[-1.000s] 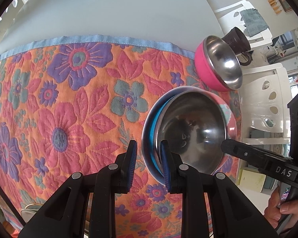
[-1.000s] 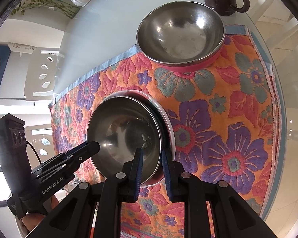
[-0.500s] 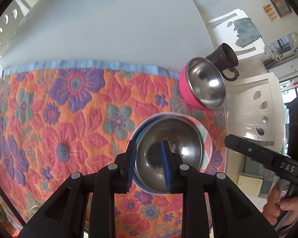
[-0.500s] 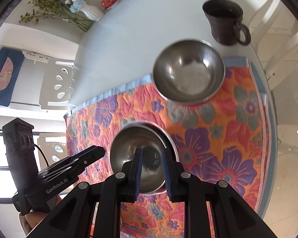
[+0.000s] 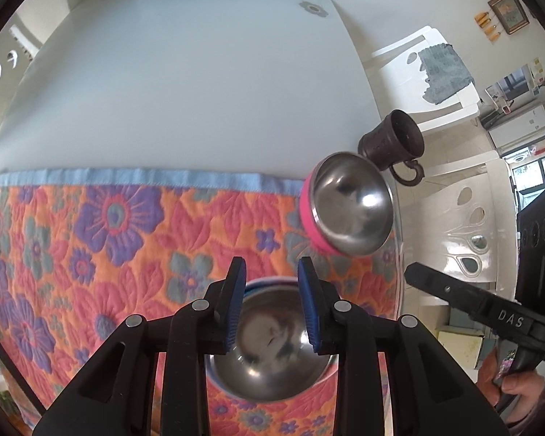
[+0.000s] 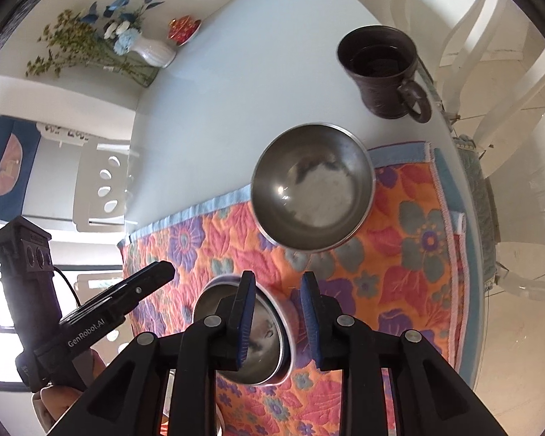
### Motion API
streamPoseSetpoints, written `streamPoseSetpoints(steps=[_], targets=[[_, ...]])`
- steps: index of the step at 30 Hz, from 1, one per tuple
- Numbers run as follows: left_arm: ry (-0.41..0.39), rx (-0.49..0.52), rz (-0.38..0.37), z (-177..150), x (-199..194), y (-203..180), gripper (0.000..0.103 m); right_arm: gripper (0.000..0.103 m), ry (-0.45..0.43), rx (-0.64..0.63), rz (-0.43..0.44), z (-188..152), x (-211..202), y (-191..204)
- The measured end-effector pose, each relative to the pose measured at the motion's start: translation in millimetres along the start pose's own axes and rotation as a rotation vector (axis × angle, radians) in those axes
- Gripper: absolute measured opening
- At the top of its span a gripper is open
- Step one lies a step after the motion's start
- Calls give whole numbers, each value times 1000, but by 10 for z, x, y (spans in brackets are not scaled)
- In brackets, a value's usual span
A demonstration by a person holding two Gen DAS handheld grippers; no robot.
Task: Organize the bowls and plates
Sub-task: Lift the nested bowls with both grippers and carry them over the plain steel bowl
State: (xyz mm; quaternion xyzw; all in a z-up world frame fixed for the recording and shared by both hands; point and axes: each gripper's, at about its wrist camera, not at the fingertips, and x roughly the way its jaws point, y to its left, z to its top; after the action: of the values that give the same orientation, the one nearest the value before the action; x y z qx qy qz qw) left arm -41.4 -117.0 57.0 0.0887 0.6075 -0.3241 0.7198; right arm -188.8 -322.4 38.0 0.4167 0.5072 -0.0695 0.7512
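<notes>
Left wrist view, left gripper (image 5: 270,303) and right gripper (image 6: 278,321) both opening, empty, above stacked bowls (image 5: 272,359)

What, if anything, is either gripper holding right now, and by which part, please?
Nothing is held. The left gripper and right gripper are both opening above the nested bowls on the floral cloth, pads clear of the rim.

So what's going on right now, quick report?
Both tongs, left and right, opening, nothing gripped. Stacked bowls on floral mat. Pink bowl and mug beyond; nothing blocking.
</notes>
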Motion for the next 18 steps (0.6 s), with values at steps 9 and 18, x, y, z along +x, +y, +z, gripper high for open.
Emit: streamPoseSetpoints(steps=[9,18], targets=[[34,22,-12,208,263,-176,27,36,-8,57,-24,209,49,-301],[70,1,-12,306,585,-204,51,42,24,89,-30,349,288,-511]])
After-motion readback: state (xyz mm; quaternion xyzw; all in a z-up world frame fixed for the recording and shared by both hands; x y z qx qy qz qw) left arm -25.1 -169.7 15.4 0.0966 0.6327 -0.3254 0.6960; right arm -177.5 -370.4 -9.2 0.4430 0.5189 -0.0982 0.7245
